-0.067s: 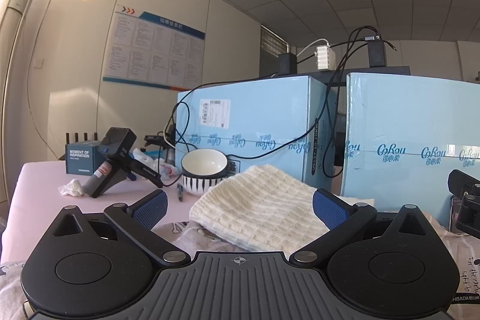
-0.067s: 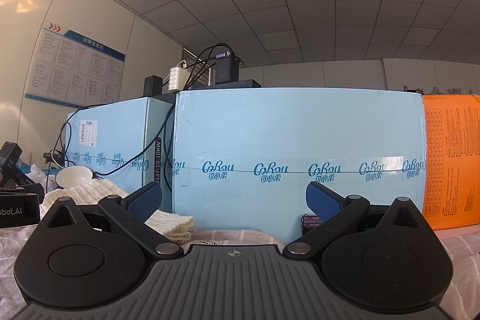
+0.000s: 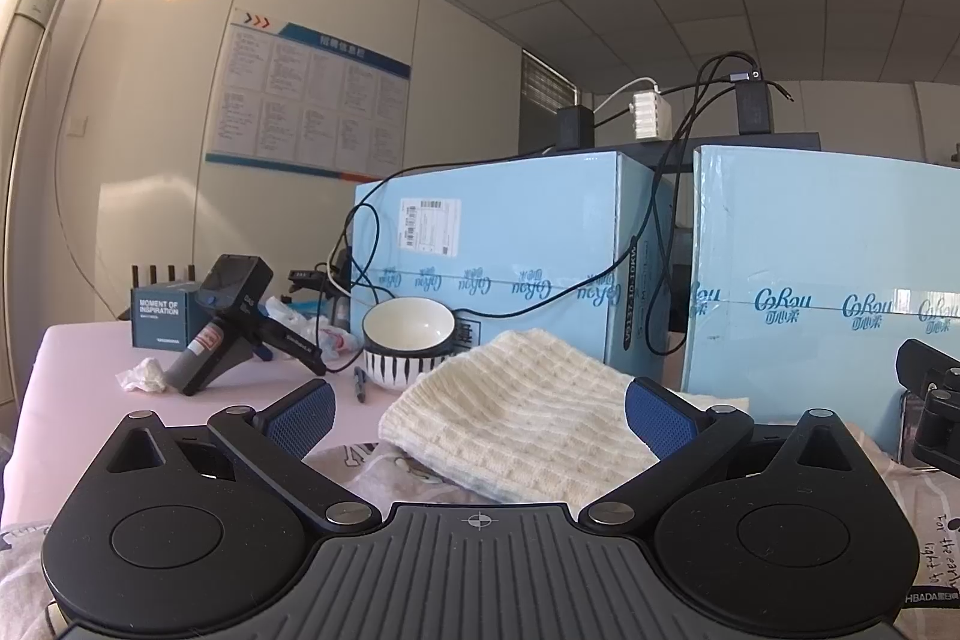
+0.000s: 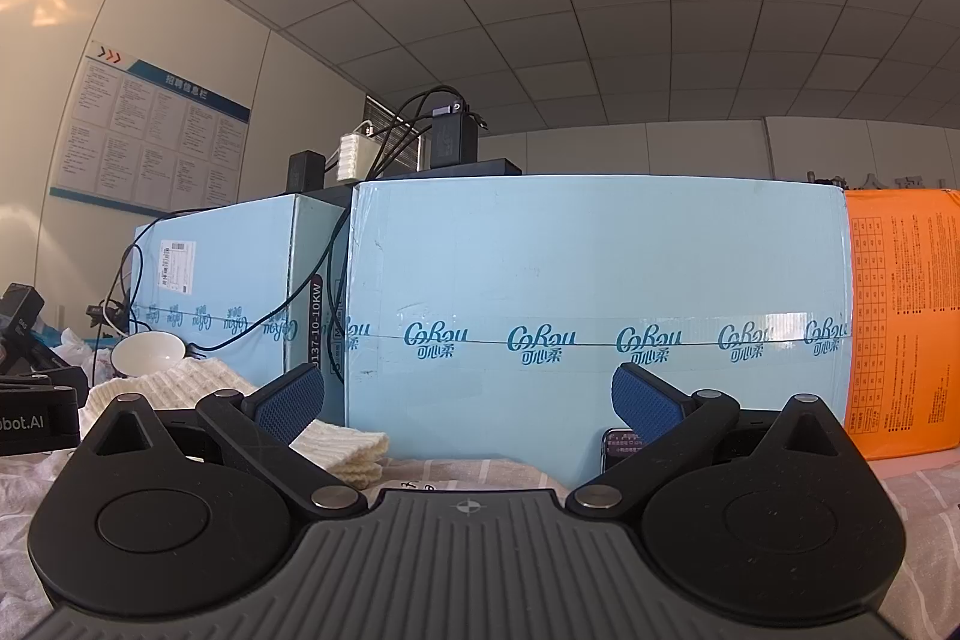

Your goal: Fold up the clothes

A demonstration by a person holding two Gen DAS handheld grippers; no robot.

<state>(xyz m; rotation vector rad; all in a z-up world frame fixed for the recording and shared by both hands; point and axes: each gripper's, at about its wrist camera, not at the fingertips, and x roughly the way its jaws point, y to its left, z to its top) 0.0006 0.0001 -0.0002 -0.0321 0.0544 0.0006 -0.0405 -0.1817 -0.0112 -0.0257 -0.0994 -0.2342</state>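
Ahead of the left hand-held gripper (image 3: 477, 409), spread wide and empty: cream ribbed knit garment (image 3: 528, 415), soft, folded, long axis slanting toward the right hand-held gripper (image 4: 471, 400), likewise released.

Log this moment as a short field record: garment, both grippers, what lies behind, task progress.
garment: cream knit garment, folded in a pile on the patterned cloth
left gripper: open, level, nothing between its fingers
right gripper: open, holding nothing
behind garment: striped bowl and light blue boxes
left of bowl: black handheld device, crumpled tissue
progress: no grip on any cloth yet
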